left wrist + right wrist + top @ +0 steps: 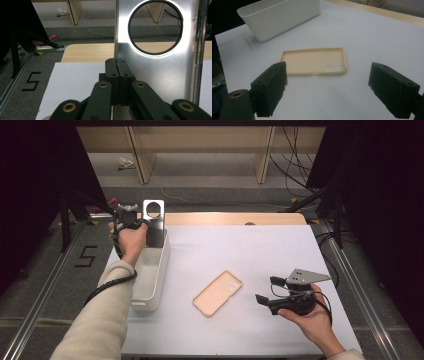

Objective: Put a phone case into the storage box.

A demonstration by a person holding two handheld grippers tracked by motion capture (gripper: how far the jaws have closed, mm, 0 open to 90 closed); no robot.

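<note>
At the near right edge of the white counter (280,245), a hand holds the right tongs (266,290) low over the surface, jaws spread wide with nothing between them. In the right gripper view the two black jaws frame a beige phone case (315,61), which lies flat with its hollow side up, apart from both jaws, its two round camera holes toward one end. On the high view the phone case (217,293) sits near the middle of the counter, between the right tongs and a long white bin (151,279) that stands along the counter's left edge. Farther back, at the bin's far end, a sleeved arm reaches forward and the left tongs (141,224) are clamped on a metal plate (153,222), held upright over that end of the bin. The left gripper view shows the jaws pressed together on the left edge of the shiny plate (160,65), whose large round hole lies above the grip. Beyond the plate runs the counter's bare wooden strip (235,218), then grey floor.
</note>
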